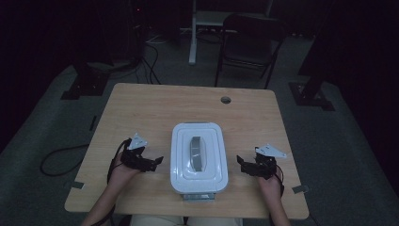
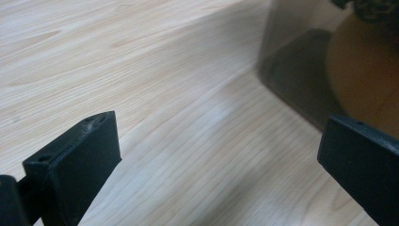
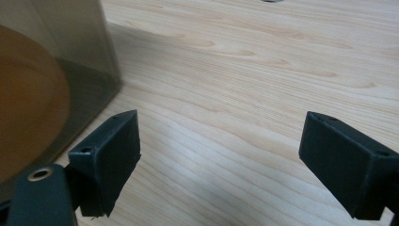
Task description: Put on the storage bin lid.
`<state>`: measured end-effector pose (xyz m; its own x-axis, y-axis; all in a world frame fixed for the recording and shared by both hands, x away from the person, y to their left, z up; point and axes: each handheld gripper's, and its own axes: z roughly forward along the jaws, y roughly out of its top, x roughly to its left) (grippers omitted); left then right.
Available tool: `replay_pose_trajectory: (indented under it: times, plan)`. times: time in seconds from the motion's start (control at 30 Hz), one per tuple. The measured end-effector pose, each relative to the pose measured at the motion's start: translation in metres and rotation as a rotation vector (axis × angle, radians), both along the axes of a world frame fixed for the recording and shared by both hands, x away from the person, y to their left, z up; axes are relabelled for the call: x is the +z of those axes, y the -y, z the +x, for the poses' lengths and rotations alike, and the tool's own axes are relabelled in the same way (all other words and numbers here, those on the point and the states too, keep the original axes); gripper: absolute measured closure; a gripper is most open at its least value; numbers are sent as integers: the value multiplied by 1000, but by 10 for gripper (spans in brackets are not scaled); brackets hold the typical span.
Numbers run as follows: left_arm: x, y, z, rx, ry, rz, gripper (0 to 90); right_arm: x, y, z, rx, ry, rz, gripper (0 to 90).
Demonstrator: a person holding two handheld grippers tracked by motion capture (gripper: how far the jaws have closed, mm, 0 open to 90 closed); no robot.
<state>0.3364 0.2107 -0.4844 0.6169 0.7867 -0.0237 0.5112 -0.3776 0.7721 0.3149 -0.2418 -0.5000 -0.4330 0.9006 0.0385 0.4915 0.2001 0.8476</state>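
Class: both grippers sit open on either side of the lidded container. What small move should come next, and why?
Probably bring both grippers inward to the container's sides. The left gripper and right gripper flank the container with jaws wide open and apart from it, holding nothing. Its white lid is on, with the grey handle untouched, so contact seems to come first.

A light wooden table has a small round hole near its far edge. Beyond it, a dark folding chair stands on grey carpet, with black cables trailing left.
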Motion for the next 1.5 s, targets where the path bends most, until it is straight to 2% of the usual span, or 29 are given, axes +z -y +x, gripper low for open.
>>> replay_pose_trajectory:
  times: [0.23,0.57,0.8,0.97,1.07,1.33,1.4,1.47,1.5]
  plan:
    - [2,-15,-5,38,-8,-12,4,-2,8,-5,-31,9,-1,127]
    - [-5,-32,-14,76,-9,16,5,-5,20,-18,-105,37,-27,127]
    - [-7,-47,-19,142,-6,23,4,-8,32,-24,-159,37,-16,127]
    - [-9,-54,-22,173,1,34,4,-9,37,-28,-187,29,-16,127]
    - [-12,-64,-28,212,0,57,4,-13,43,-33,-216,11,-19,127]
    - [-18,-85,-37,290,-33,64,4,-16,54,-40,-283,-19,-46,127]
    - [-19,-89,-40,314,-29,67,4,-17,57,-41,-311,-44,-40,128]
    - [-20,-92,-41,337,-33,73,4,-18,61,-42,-315,-61,-20,128]
    - [-20,-94,-42,343,-37,73,4,-19,62,-42,-331,-64,-31,128]
